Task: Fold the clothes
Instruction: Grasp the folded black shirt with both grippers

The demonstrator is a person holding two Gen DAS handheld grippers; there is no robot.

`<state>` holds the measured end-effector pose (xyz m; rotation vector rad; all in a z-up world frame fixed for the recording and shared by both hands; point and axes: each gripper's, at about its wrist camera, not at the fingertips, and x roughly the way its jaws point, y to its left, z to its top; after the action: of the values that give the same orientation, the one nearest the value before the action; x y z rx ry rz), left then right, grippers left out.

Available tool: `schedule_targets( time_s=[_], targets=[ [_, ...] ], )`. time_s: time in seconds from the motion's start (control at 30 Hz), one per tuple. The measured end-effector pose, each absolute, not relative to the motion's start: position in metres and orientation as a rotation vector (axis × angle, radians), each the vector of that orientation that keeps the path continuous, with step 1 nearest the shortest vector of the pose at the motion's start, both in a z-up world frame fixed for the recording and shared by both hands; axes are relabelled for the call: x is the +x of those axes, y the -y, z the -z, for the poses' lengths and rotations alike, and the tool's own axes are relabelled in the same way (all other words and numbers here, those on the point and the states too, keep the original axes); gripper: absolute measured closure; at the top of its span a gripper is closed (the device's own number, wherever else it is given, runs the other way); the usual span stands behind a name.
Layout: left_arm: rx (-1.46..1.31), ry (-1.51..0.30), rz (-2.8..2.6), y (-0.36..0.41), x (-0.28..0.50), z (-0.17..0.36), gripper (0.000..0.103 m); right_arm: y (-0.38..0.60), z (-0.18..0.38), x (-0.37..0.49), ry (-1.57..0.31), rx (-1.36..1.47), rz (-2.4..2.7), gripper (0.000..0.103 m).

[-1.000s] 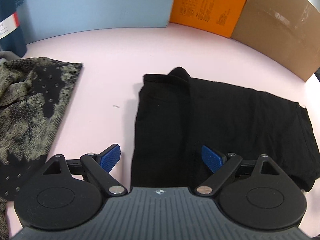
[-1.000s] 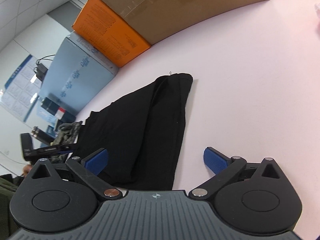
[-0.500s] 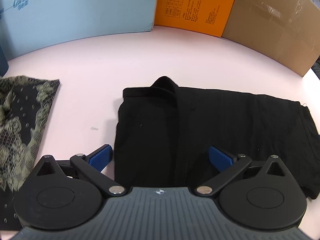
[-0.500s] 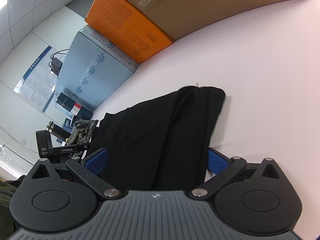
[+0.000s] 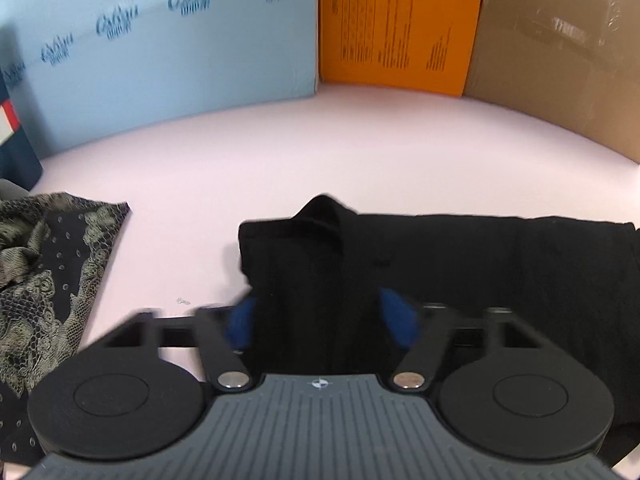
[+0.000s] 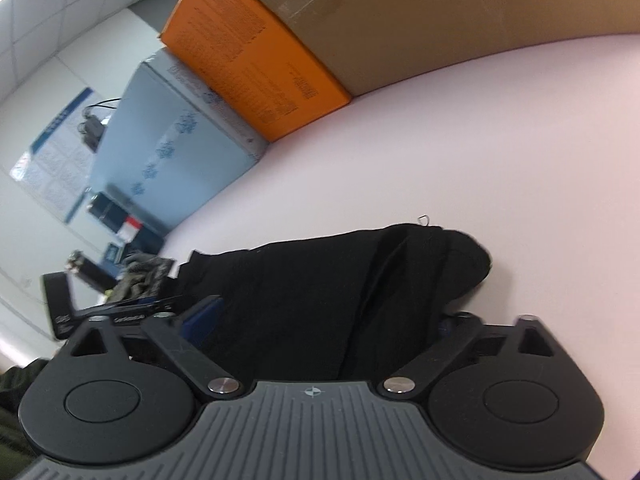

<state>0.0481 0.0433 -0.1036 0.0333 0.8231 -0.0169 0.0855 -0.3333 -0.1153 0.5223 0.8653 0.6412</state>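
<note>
Both grippers have moved in over the black garment [image 5: 460, 264]. The left gripper [image 5: 320, 316] has narrowed around a fold, the right gripper [image 6: 320, 320] straddles cloth, half-open; a lift looks imminent.

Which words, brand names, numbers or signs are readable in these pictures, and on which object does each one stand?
Repeated dark blue script logo on the light blue box: a brand name, too blurred to spell.
Black print on the orange box: too small and blurred to read.
Small white label on the black device at the left of the right wrist view: unreadable.
Wall poster: unreadable.
</note>
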Motion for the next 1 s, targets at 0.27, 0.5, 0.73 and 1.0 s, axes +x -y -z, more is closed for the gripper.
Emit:
schedule_targets(
  time_s=[0.27,0.5,0.73,1.0],
  targets=[
    [0.041,-0.733,-0.054,-0.041,0.025,0.084,0.097,0.335,0.104,0.073,-0.830,0.615,-0.606,0.093],
    [-0.034,-0.650,-0.085,-0.058,0.007,0.057,0.097,0.333,0.076,0.060,-0.744,0.711,-0.666,0.093],
    [-0.050,-0.594,-0.083,-0.061,-0.011,0.033,0.098,0.330,0.050,0.051,-0.672,0.808,-0.721,0.093],
    [-0.100,-0.446,-0.179,-0.090,-0.048,-0.012,0.098,0.301,0.014,0.056,-0.639,0.831,-0.842,0.093]
  ],
)
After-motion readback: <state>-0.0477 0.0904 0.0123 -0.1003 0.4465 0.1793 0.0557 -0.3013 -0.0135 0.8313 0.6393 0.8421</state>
